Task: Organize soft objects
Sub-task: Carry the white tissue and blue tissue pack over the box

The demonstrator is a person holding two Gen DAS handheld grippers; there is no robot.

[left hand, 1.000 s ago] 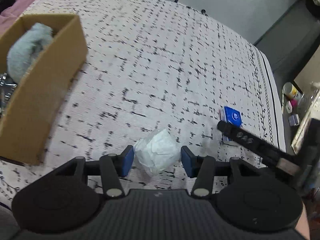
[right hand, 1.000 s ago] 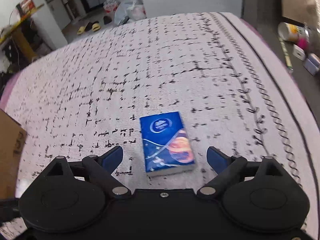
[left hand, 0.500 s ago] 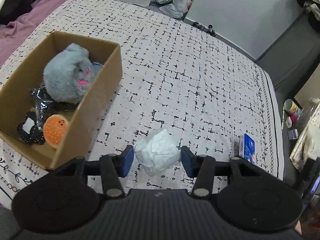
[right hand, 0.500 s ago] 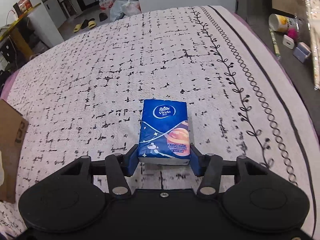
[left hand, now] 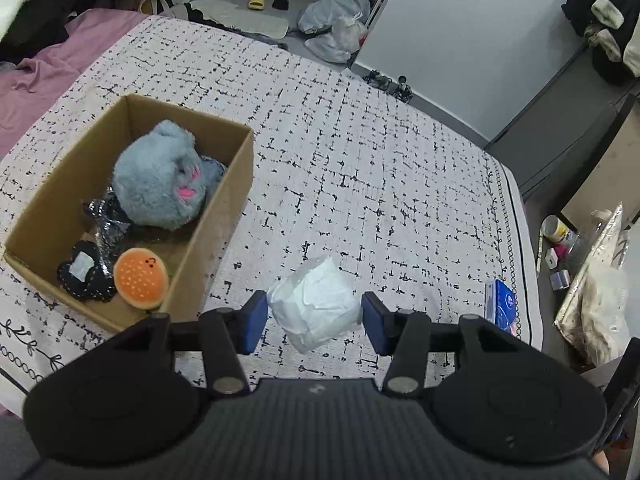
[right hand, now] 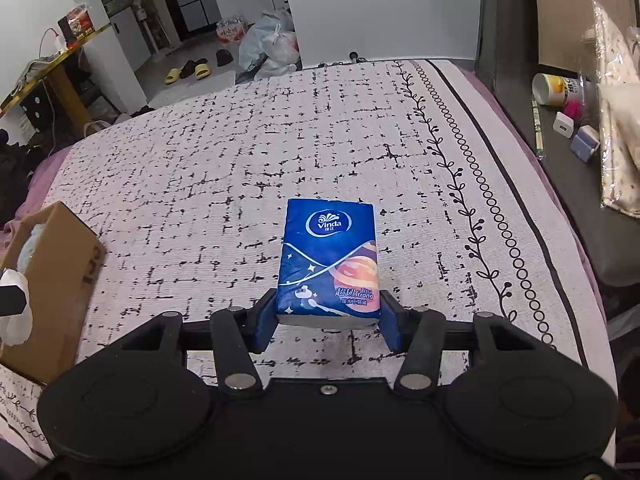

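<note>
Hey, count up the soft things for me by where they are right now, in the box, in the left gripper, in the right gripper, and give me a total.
In the cardboard box: 4, namely grey plush toy, burger plush, black patch pad, black crinkly packet
In the left gripper: 1, white wad
In the right gripper: 1, blue tissue pack
Total: 6

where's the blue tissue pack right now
In the right wrist view, the blue tissue pack sits clamped in the right claw, above the patterned bedspread.
</note>
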